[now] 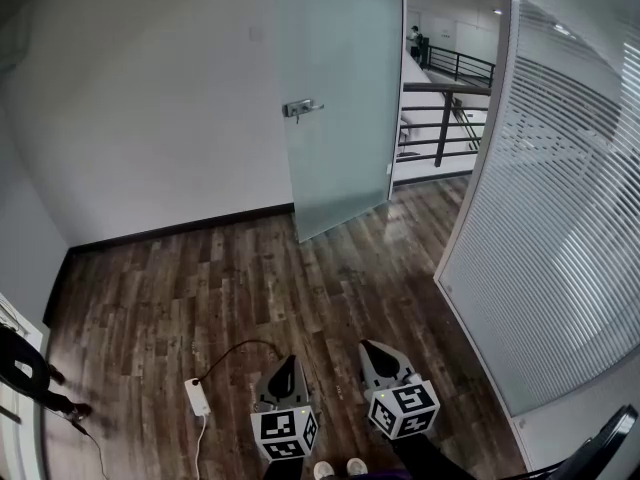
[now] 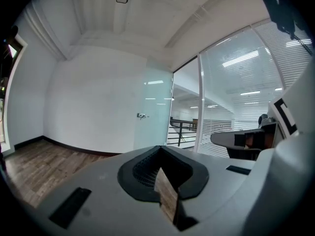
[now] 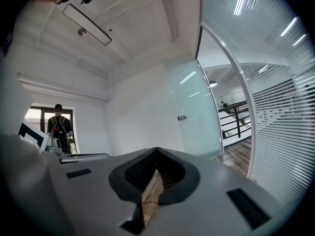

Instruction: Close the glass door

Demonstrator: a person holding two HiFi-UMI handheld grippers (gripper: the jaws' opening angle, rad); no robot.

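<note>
Glass door [image 1: 338, 98] open; L tongs [image 1: 288, 361] & R tongs [image 1: 367, 347] closed, well apart.

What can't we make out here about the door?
- Door hinges: top cut off by the head view's upper edge; too small in both gripper views.
- Handle latch: too small in every view.
- Behind the door: hidden by its frosted glass, head view.
- Person: cut off by the head view's left edge.

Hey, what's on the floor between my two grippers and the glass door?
Bare wooden floor, in the head view. Only the black cable of the power strip loops close by the left gripper; nothing else lies before the glass door.
</note>
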